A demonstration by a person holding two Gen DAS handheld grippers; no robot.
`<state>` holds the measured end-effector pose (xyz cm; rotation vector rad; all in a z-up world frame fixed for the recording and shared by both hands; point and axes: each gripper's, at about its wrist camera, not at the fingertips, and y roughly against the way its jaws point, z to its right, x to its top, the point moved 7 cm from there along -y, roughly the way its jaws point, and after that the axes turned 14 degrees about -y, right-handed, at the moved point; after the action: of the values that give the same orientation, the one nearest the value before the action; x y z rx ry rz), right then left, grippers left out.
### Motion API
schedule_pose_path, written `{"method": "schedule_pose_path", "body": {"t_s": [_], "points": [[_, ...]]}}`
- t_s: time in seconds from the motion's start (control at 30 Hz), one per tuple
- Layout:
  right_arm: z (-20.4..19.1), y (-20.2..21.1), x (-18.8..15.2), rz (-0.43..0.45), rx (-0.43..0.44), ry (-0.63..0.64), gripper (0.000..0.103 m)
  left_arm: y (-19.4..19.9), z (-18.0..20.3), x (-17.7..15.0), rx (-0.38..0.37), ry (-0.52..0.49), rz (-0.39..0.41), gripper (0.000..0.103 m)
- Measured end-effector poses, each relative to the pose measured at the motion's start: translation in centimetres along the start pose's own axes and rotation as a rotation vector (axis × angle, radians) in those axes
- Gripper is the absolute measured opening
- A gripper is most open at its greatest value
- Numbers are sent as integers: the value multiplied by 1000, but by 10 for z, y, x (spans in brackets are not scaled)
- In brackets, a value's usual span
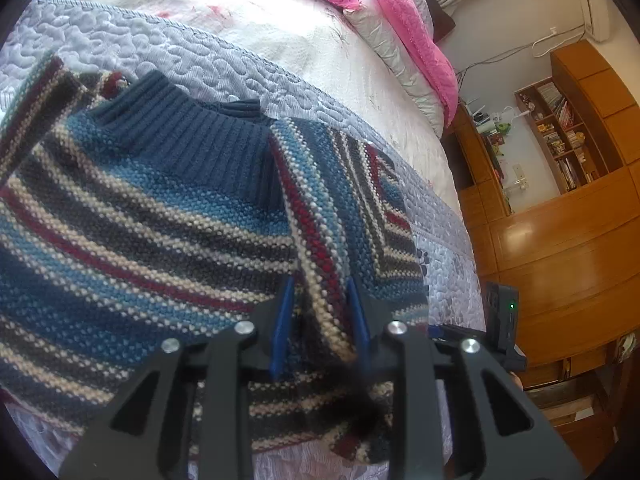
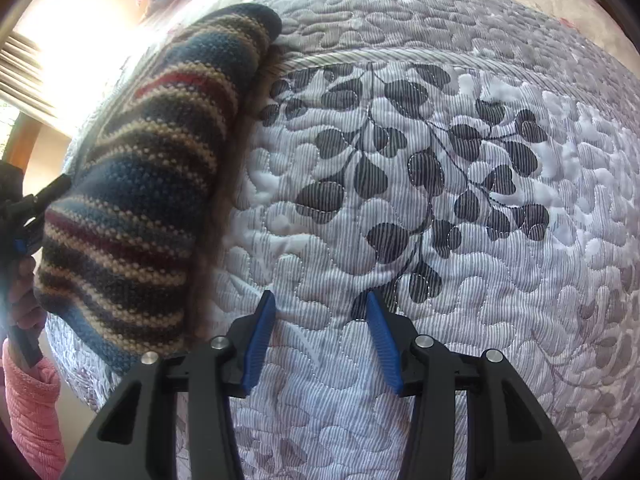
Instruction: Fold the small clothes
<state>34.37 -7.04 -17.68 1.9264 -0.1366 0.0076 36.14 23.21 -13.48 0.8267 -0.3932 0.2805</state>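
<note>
Left wrist view: the left tool (image 1: 320, 300) has its blue pads clamped on a ridge of the striped sweater (image 1: 140, 208), on the folded-over sleeve just beside the ribbed collar (image 1: 192, 136). The sweater lies on the quilt (image 1: 200, 60) of the bed, with pink pillows (image 1: 404, 20) well beyond the collar. The pinch probably serves to carry the sleeve across the body for a fold. Wooden shelves (image 1: 560, 132) stand past the bed's edge.

Right wrist view: the right tool (image 2: 320, 320) hovers with its pads apart, gripping nothing, over the bare quilt (image 2: 440, 240) with its leaf print. The sweater (image 2: 140, 200) rises as a bunched fold to the tool's left, apparently lifted. Beyond it a hand (image 2: 24, 300) in a pink sleeve (image 2: 32, 400) grips the other tool. The right tool seems free, ready to take a hem.
</note>
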Motion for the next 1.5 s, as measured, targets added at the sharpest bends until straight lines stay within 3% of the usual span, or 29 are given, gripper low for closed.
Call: {"method": "schedule_pose_path", "body": {"t_s": [0.1, 0.17, 0.3, 0.43, 0.6, 0.67, 0.83, 1.13, 1.3, 1.5], "points": [[2, 1, -1, -1, 0, 2, 47, -7, 2, 2, -62, 32, 11, 39], [5, -1, 0, -2, 5, -1, 47, -8, 5, 4, -78, 36, 18, 55], [2, -2, 2, 5, 4, -1, 48, -27, 1, 0, -68, 58, -57, 56], [0, -4, 2, 3, 11, -3, 48, -40, 8, -6, -138, 80, -72, 50], [0, -6, 5, 3, 22, -15, 48, -64, 8, -14, -161, 123, -110, 44], [1, -5, 7, 6, 19, -9, 48, -61, 7, -15, -186, 157, -85, 30], [7, -2, 4, 5, 26, -19, 47, -32, 17, -4, -189, 132, 16, 24], [2, 0, 3, 13, 16, -7, 49, 78, 3, 44, -18, 25, 169, 24], [0, -1, 7, 21, -1, 7, 49, 129, -45, 53, 124, 54, 185, 24], [-5, -1, 5, 25, -22, 30, 49, 156, -118, 37, 215, 128, 148, 24]]}}
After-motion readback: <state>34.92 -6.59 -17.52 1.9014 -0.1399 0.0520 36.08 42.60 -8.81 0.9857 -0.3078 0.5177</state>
